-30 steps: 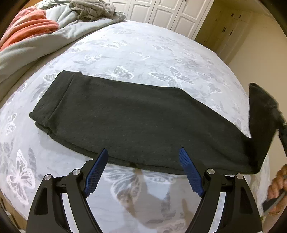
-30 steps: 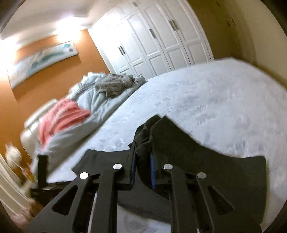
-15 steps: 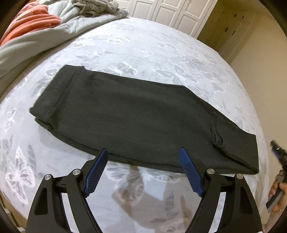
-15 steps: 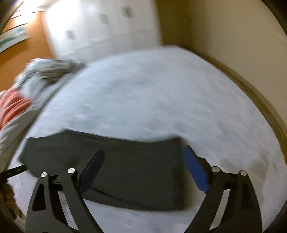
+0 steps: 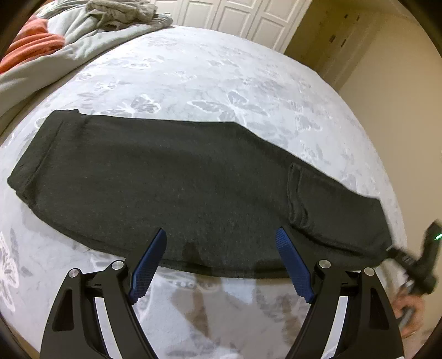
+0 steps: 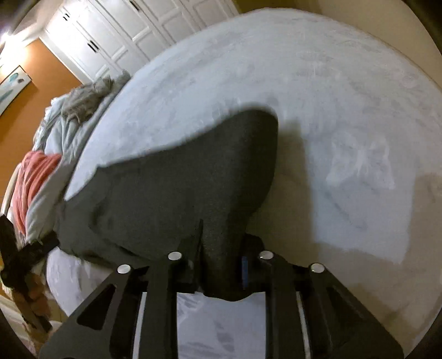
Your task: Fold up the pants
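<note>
Dark grey pants [image 5: 171, 182] lie flat across the bed, folded lengthwise, one end at the left and a folded-over end at the right [image 5: 337, 204]. My left gripper [image 5: 221, 259] is open and empty, hovering at the pants' near edge around the middle. My right gripper [image 6: 221, 265] is shut on the right end of the pants [image 6: 187, 176], with cloth bunched between its fingers. The right gripper also shows blurred in the left wrist view [image 5: 414, 262] at the pants' right end.
The bed [image 5: 221, 77] has a pale butterfly-print cover. Grey bedding and clothes [image 5: 83, 33] and an orange blanket [image 5: 30, 47] are heaped at the far left. White closet doors [image 5: 234, 16] stand behind. The bed's edge is near me.
The right gripper let go of the lifted pants end, which dropped flat, then came back and shut on that end again. The left gripper moved slightly closer to the pants and stayed open.
</note>
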The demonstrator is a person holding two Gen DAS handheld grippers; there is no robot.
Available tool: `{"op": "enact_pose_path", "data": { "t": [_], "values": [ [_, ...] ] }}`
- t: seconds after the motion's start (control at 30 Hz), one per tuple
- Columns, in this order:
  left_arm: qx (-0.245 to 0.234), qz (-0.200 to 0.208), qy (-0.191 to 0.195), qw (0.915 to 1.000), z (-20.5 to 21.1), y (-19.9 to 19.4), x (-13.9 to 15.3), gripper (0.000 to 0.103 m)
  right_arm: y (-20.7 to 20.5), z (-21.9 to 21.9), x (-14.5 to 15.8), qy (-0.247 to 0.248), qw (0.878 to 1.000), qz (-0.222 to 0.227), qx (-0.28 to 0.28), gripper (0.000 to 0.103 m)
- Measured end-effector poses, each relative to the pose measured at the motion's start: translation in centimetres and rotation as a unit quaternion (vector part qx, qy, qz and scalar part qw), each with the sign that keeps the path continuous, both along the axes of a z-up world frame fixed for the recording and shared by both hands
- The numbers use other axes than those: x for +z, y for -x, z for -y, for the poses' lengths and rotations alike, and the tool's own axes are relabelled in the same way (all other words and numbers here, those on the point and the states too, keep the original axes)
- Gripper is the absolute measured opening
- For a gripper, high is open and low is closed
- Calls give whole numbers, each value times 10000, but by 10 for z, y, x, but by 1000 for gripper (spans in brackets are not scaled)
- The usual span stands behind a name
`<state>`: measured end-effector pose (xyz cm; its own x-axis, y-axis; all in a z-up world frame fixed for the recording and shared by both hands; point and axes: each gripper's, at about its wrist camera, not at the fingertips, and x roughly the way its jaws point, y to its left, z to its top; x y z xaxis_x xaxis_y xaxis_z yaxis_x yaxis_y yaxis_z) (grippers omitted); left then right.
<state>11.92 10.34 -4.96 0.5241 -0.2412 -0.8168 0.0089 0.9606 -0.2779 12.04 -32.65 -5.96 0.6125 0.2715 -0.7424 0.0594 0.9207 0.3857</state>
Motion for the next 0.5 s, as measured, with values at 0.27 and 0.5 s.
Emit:
{"op": "enact_pose_path", "data": {
  "t": [0.27, 0.5],
  "values": [
    [31, -228, -138, 9996, -7, -5, -13, 79, 2, 22, -35, 593, 9953, -755, -98, 11],
    [198, -85, -230, 9995, -27, 3, -5, 79, 9, -27, 24, 1961, 9797, 186, -368, 24]
  ]
}}
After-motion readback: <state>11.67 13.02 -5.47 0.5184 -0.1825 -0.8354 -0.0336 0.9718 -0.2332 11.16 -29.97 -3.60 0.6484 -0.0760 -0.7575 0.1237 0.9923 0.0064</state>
